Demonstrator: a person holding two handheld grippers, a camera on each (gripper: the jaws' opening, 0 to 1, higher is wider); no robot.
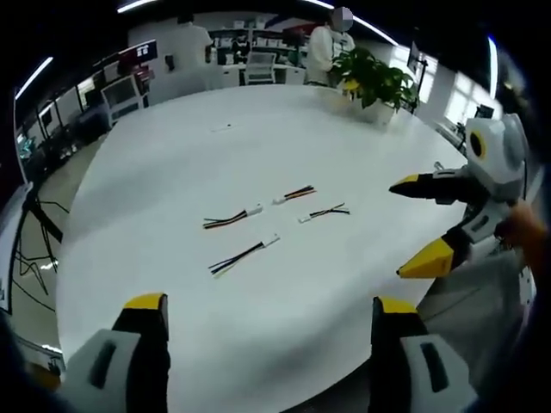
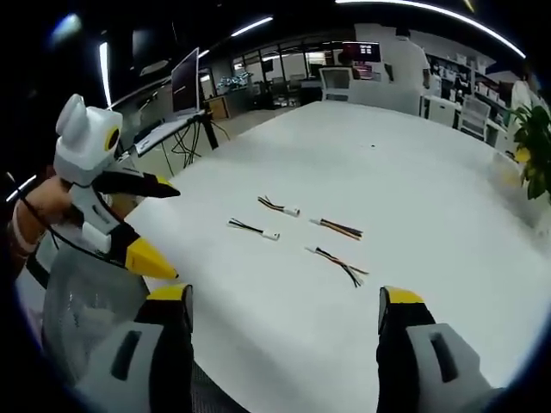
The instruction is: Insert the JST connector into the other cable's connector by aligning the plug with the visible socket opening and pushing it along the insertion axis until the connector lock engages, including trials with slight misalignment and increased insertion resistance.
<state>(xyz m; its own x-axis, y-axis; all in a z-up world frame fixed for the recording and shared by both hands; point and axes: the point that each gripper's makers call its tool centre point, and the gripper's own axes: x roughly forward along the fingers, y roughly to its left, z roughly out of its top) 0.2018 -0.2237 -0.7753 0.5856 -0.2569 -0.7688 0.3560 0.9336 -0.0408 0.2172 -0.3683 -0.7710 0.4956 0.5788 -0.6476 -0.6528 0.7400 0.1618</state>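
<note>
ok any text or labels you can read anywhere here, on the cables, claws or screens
No text can be read in either view.
Cable pieces on the white table: connectors too small to show any marking.
Left claw and right claw: no lettering visible.
Monitors in the background: too blurred to read.

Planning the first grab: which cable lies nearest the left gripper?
The black-wired cable, lowest in the left gripper view; the other three lie beyond it, farther up the table.

Both views look down, well back — sharing the cables (image 1: 258, 231) (image 2: 297, 225).
</note>
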